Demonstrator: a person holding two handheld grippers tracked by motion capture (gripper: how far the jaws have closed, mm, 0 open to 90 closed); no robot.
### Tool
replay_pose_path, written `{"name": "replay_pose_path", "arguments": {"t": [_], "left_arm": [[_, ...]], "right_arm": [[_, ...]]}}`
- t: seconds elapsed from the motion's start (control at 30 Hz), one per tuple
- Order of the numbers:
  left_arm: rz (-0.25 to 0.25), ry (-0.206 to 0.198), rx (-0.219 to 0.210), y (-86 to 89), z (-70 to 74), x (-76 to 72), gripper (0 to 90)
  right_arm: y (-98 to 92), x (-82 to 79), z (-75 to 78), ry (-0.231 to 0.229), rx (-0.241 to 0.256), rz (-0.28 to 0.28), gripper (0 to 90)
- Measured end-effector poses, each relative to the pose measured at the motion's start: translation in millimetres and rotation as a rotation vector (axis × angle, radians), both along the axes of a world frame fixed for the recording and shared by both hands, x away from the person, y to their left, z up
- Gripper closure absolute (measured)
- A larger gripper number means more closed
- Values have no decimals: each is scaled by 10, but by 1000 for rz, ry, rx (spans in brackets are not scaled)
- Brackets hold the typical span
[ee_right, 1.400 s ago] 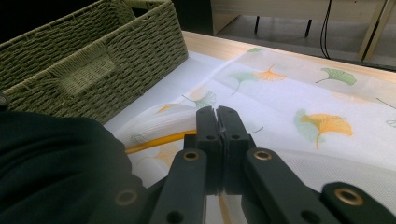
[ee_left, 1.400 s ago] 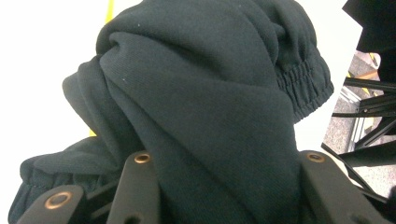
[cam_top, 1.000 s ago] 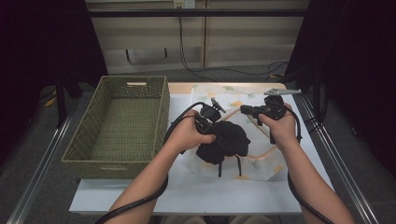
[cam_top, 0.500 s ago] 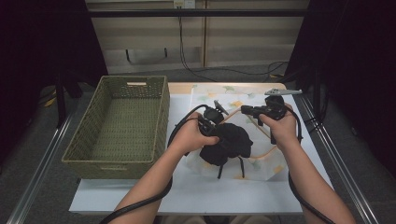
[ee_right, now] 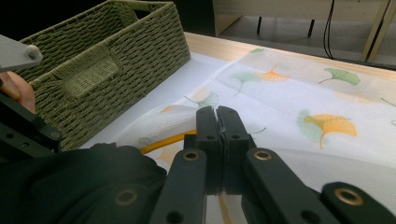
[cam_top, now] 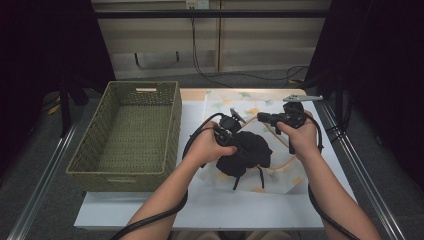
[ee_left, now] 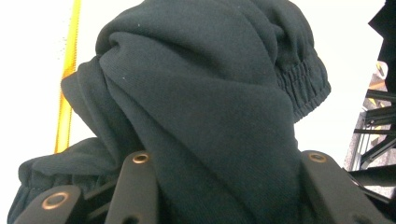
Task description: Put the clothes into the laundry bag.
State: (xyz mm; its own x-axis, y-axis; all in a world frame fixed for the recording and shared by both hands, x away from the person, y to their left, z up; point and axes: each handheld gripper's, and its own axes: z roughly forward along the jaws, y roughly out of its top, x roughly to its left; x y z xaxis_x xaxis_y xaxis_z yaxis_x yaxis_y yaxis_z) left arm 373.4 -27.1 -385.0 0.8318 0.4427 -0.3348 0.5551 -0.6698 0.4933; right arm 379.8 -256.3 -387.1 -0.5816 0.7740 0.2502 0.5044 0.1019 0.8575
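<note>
**Dark garment bunched up on the leaf-print cloth as left gripper shifts right**

At centre frame of the high view, the left gripper now sits a little further right than a second ago, its jaws spread around a thick fold of the black garment, which fills the space between them in the left gripper view. The garment lies heaped on the white leaf-print cloth, right of the green woven basket, which stands empty. The right gripper hovers at the garment's upper right, jaws pressed together on nothing. The bundling looks under way; the transfer to the basket seems not yet begun.
</note>
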Motion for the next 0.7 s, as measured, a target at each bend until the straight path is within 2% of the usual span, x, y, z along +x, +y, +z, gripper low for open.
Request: {"name": "replay_pose_path", "arguments": {"t": [0.1, 0.13, 0.2, 0.37, 0.7], "left_arm": [[-5, 2, 6, -8, -22, 16, 581], [11, -1, -4, -19, -39, 10, 580], [8, -14, 8, -24, -56, 23, 579], [35, -23, 19, -53, -99, 37, 580], [68, -36, 8, -75, -151, 78, 579]], "right_arm": [[6, 1, -7, 3, 0, 2, 891], [7, 1, -7, 3, 1, 2, 891], [8, 2, -5, 3, 1, 2, 891], [20, -2, 1, 4, 4, 4, 891], [22, -5, 4, 0, 4, 8, 891]]}}
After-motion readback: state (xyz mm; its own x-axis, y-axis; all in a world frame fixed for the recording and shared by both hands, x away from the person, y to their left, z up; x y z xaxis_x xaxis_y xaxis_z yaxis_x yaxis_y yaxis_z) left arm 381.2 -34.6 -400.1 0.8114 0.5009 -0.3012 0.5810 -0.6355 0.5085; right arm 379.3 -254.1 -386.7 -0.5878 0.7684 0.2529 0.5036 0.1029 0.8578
